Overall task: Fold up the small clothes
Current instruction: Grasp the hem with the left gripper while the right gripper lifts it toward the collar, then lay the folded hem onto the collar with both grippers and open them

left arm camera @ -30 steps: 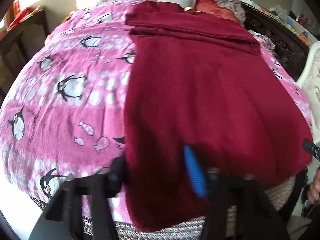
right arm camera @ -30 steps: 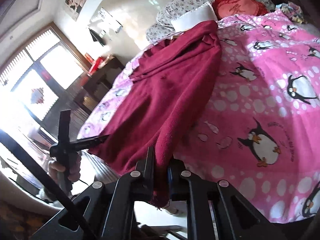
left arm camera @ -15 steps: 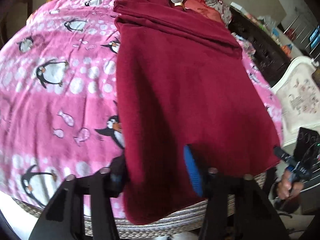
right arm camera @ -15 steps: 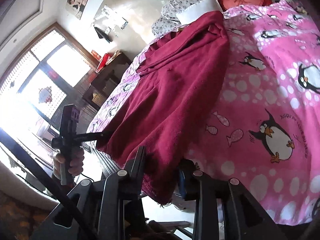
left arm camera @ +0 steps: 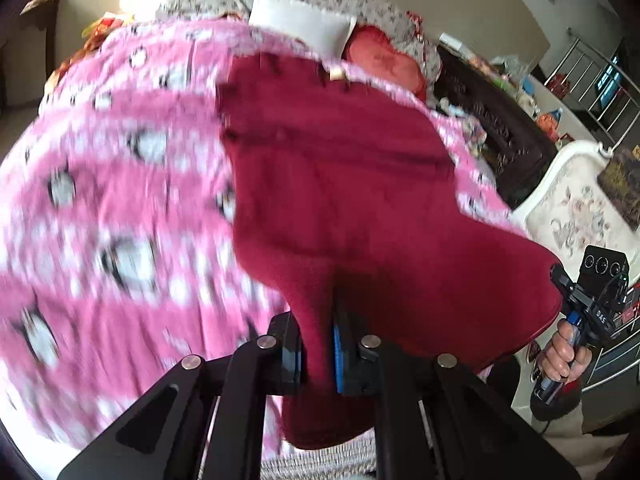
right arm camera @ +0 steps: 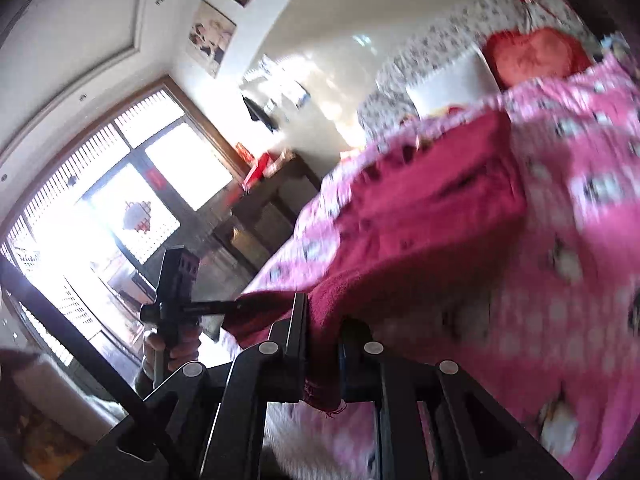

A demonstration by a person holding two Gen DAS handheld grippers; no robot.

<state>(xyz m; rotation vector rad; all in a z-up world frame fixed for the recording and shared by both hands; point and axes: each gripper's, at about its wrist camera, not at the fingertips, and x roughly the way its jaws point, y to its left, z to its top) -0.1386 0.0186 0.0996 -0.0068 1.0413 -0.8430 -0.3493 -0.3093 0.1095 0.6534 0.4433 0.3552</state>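
Two hand-held grippers pinch the near hem of a dark red garment and hold it above the foot of a bed. The left gripper is clamped on one corner, cloth bunched between its blue pads. The right gripper is closing its jaws on the other corner, frayed threads hanging below them. From both, the garment slopes away toward the head of the bed, its middle and far end lying on the pink penguin blanket. At that far end a band of cloth already looks doubled over. The lengthwise fold appears only begun: the raised hem has yet to be carried over and laid down. Beyond the garment, a white pillow and a red cushion sit by the headboard.
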